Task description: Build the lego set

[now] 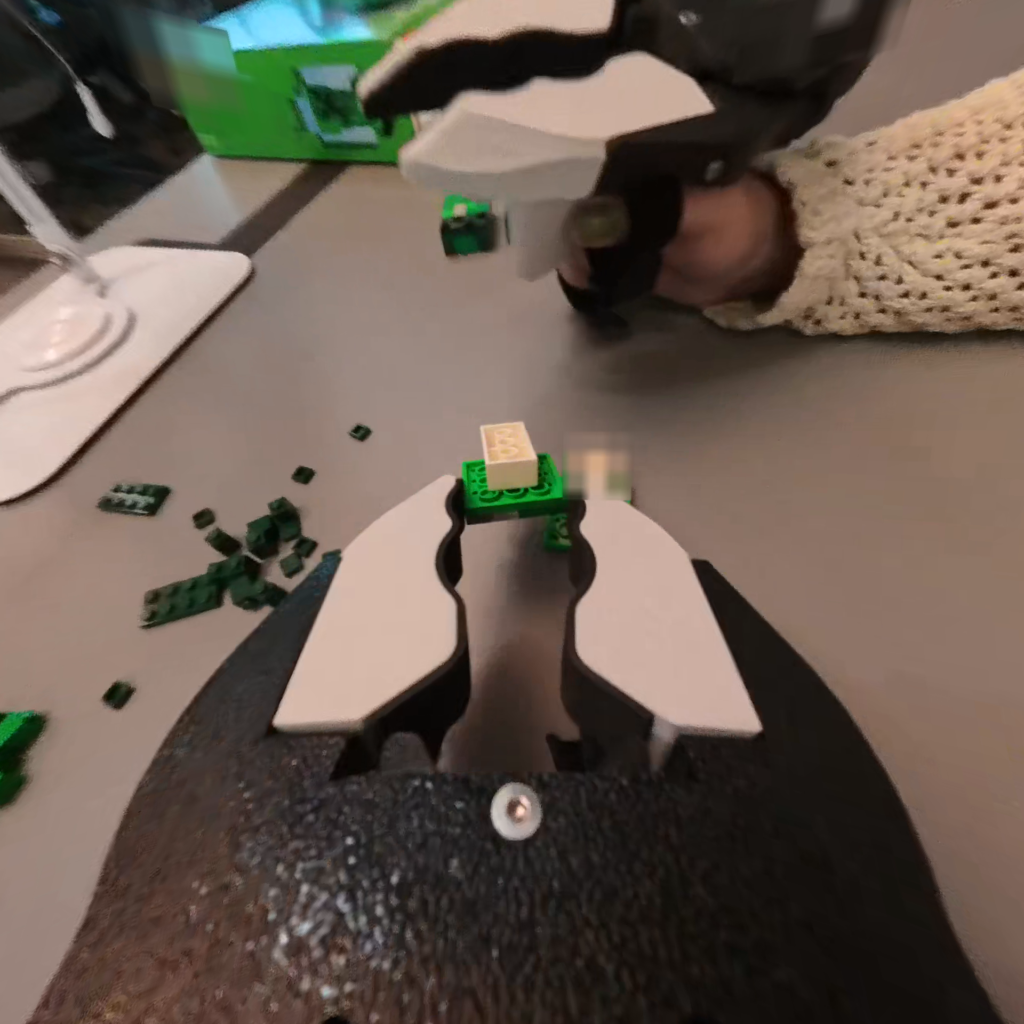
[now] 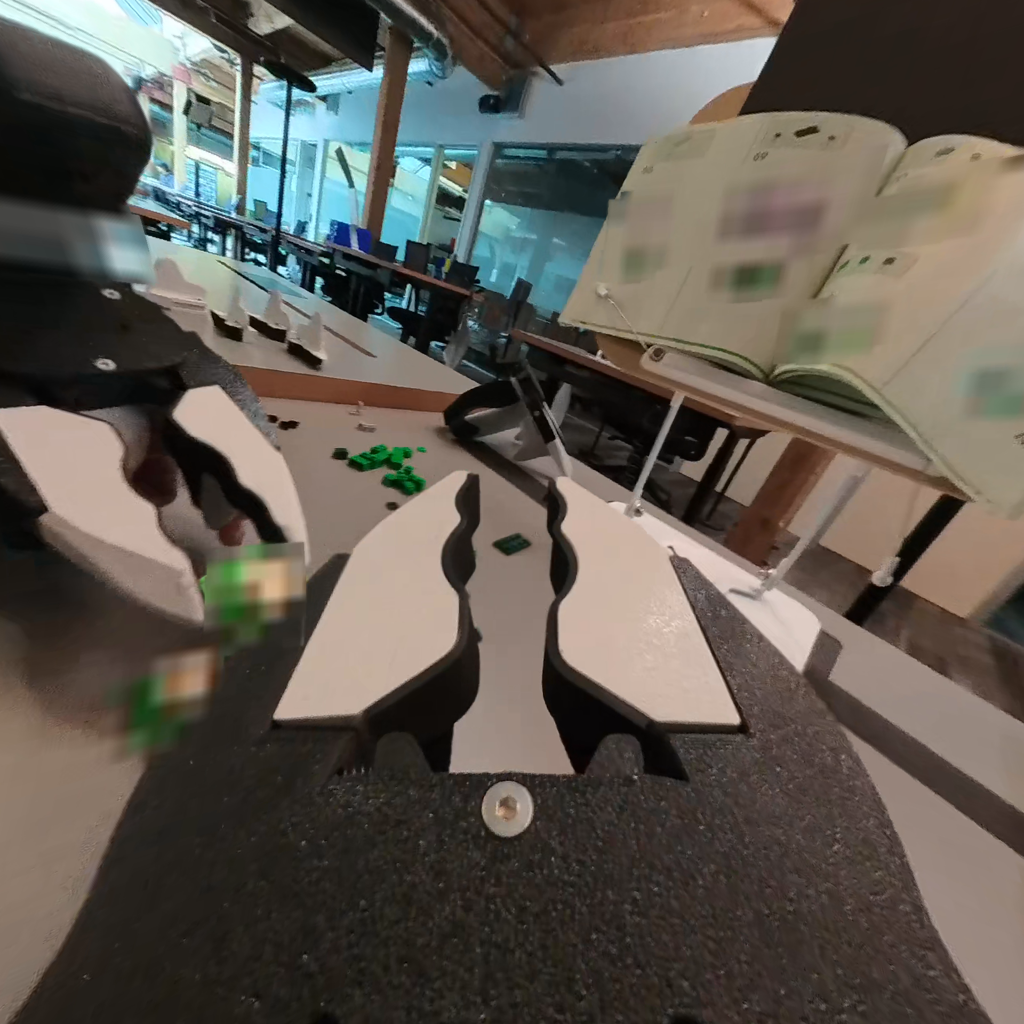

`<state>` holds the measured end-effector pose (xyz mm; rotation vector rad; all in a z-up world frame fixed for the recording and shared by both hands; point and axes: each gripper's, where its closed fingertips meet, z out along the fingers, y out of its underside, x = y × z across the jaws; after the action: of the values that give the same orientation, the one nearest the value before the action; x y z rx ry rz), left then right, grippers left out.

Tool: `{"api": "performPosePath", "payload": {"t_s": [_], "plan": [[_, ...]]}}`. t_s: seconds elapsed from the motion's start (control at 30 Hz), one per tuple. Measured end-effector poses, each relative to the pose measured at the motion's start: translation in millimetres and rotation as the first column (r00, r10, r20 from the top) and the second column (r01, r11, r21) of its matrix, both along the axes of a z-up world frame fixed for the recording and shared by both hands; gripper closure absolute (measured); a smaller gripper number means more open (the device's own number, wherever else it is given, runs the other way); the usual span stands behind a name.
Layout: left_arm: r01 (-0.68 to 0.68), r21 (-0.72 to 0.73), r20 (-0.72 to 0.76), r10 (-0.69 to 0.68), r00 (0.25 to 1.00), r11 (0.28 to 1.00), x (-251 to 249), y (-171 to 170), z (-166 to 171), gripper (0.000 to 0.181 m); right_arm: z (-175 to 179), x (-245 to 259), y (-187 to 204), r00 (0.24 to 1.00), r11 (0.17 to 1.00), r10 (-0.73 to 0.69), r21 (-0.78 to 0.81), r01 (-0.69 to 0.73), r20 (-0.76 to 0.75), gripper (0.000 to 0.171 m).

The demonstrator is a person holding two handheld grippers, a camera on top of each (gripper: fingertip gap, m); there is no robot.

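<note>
Left hand-held gripper (image 1: 512, 501): white fingers with black wavy inner pads, clamped at the tips on the bright green studded Lego plate (image 1: 512, 490).
Held assembly: the green plate sits level between the fingertips, above the desk; a cream two-by-two Lego brick (image 1: 508, 457) stands on its top, toward the far edge. A mosaic patch covers the part just to its right.
Right hand-held gripper (image 2: 512, 498): fingers apart with a clear gap between them, nothing held; raised above the desk. In the left wrist view it shows at the top, blurred, held by a hand (image 1: 715, 244) in a cream knitted sleeve (image 1: 909, 221).
Desk (image 1: 720, 498): grey, matte surface.
Loose parts, left: a scatter of dark green Lego plates and small tiles (image 1: 233, 559) lies on the desk to the left of the left gripper.
Loose parts, far: a small green built block (image 1: 468, 230) stands on the desk beyond the held assembly, near the right gripper.
Box: a bright green cardboard box (image 1: 266, 111) lies at the far edge of the desk.
Instruction booklet (image 2: 776, 249): open, pale pages, propped on a white stand with thin clear legs (image 2: 659, 438); its print is blurred.
Right wrist view, desk: a pile of bright green pieces (image 2: 388, 462) lies ahead, and a single dark green plate (image 2: 512, 544) shows through the gap between the fingers.
</note>
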<state>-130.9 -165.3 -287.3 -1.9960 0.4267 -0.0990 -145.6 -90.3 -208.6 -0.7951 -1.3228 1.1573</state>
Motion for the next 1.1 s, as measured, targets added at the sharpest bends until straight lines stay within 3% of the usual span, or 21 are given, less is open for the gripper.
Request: {"api": "performPosePath", "payload": {"t_s": [0.3,0.47,0.6,0.73,0.87,0.97,1.1], "plan": [[-0.036,-0.189,-0.049,0.028,0.998,0.981,-14,7,-28,0.146,-7,-28,14,1.000,1.000,0.007,-0.001,-0.007,0.026,0.156],[-0.115,-0.197,-0.089,0.099,0.991,0.974,-27,8,-31,0.144,-9,-24,-1,0.999,0.996,0.035,0.082,-0.037,0.020,0.158],[-0.151,-0.107,-0.131,0.136,0.982,0.983,-30,5,-21,0.130,-7,-20,-10,0.999,0.990,0.054,0.129,-0.053,-0.003,0.158],[-0.196,-0.072,-0.075,0.191,0.979,0.978,-33,-7,-13,0.131,-7,-20,-11,0.998,0.990,0.055,0.127,-0.055,0.000,0.159],[-0.314,0.126,-0.051,0.322,0.945,0.941,-49,-12,14,0.141,-8,-18,-15,0.996,0.991,0.086,0.106,-0.086,0.006,0.164],[-0.406,0.206,0.061,0.403,0.913,0.890,-63,-18,30,0.150,-9,-18,-16,0.996,0.989,0.094,0.112,-0.095,0.008,0.168],[-0.504,0.275,0.252,0.445,0.860,0.819,-83,-28,48,0.148,-9,-18,-13,0.996,0.991,0.088,0.101,-0.088,0.006,0.171]]}}
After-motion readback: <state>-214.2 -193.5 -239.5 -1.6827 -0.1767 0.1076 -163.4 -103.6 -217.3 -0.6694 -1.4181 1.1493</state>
